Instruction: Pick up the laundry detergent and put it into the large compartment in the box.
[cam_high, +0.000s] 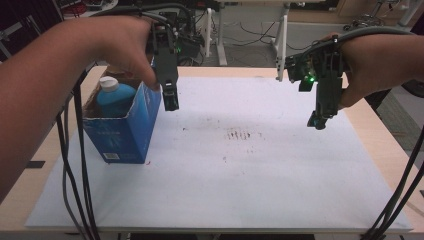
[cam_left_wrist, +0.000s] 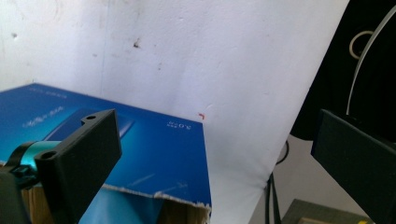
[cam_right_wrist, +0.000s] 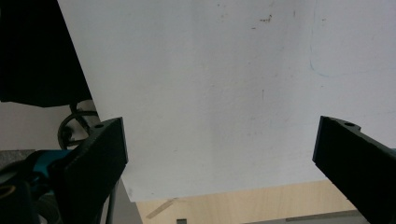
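Both grippers' fingers spread wide, left gripper beside torn blue carton, right gripper over scuffed white mat

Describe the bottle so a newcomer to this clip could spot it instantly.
Start at the white sheet covering the wooden table, then go to the open-topped blue cardboard box standing near its left edge. Inside stands the blue plastic bottle, the one item with a white screw cap.

Stained white sheet on a wooden table.
Dark smudges mid-frame; desk legs and cables along the top.
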